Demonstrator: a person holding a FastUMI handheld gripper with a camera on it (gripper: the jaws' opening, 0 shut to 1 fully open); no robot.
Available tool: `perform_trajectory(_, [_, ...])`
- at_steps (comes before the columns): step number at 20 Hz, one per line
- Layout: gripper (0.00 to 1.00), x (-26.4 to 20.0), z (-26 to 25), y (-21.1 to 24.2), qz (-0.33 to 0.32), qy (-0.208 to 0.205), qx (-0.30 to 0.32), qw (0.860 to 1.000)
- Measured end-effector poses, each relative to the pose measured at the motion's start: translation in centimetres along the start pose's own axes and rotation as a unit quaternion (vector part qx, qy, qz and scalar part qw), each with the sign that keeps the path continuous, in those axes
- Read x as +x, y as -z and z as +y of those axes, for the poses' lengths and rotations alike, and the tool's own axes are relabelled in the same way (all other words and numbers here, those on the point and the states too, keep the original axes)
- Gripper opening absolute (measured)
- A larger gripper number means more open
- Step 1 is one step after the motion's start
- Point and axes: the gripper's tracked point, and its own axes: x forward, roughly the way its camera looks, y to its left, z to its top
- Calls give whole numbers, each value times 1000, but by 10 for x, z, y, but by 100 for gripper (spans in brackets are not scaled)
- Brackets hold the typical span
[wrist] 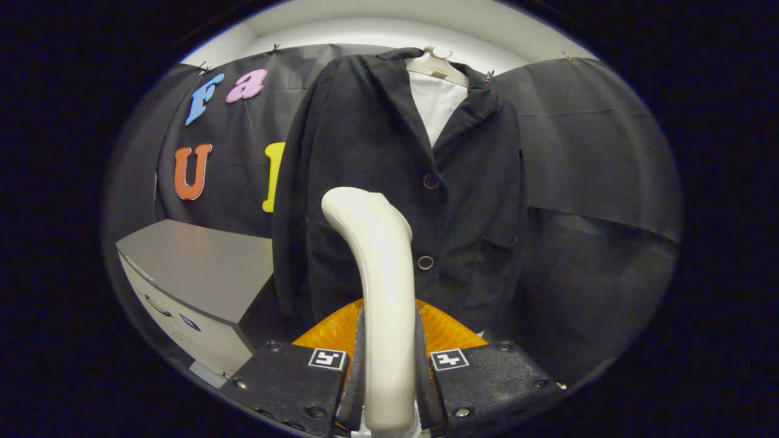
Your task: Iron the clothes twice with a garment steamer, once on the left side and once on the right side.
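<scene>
While the gripper (389,371) is clamping both fingers on the handle of the steamer (380,274), the white handle is running straight up between them, and its curved head is tipping toward the jacket (365,152). That jacket is hanging on a hanger (439,66) directly ahead of the fingers, its long axis running up and down, buttons just beside the steamer head on one side. A grey cabinet (195,274) is standing off to the other side, below the jacket's sleeve. Whether the head is touching the cloth I cannot tell; it seems to be sitting low on the front panel, so each pass probably calls for a stroke along the jacket's length.
</scene>
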Motion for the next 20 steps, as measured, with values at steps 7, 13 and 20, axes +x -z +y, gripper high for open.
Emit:
perform_trajectory(7, [37, 8, 1, 46, 43, 18, 4, 999])
perform_trajectory(13, [37, 12, 8, 98, 87, 38, 7, 995])
perform_trajectory(20, [37, 13, 22, 155, 140, 46, 0, 989])
